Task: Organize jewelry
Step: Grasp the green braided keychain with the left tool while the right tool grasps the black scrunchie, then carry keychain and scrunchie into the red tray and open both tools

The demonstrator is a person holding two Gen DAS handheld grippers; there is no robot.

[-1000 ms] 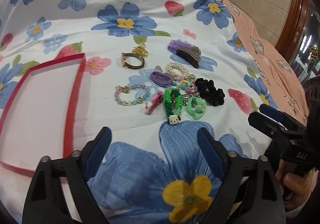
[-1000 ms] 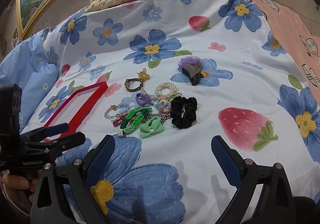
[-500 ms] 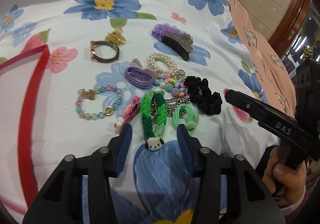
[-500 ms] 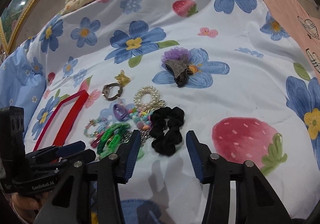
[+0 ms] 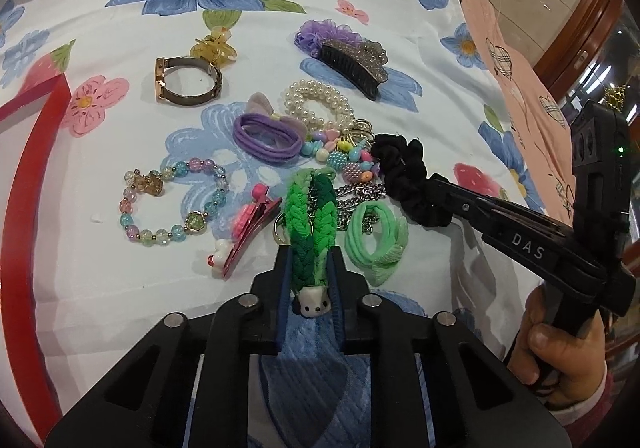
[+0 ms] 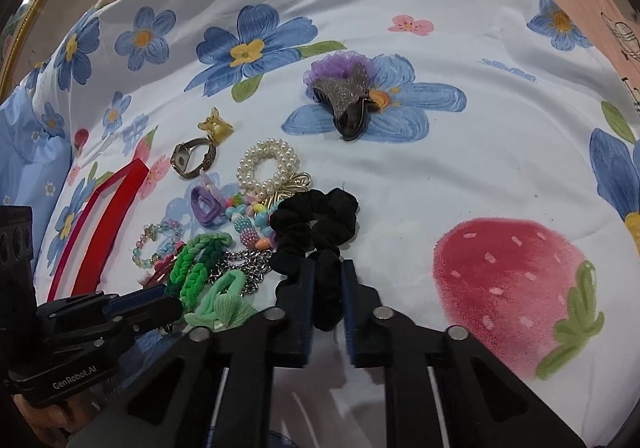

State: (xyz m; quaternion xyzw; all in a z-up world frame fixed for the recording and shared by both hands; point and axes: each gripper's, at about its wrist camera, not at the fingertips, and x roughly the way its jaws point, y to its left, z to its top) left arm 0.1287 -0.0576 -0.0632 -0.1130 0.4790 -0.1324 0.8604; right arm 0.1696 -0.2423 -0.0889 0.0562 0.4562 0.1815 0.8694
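left gripper (image 5: 309, 280): jaws have just been closing, now clenched on the green braided band (image 5: 310, 219) at its near end, by the small white charm | right gripper (image 6: 326, 296): jaws have just been closing, now pinching the black scrunchie (image 6: 316, 236) | both items lie on the floral sheet (image 6: 460, 167) in the jewelry pile | red tray (image 5: 24, 183): at left of the pile

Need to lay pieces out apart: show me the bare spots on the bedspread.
Free: between the watch and red tray; right of the black scrunchie, over the strawberry print. Crowded: the heap around the pearl bracelet.
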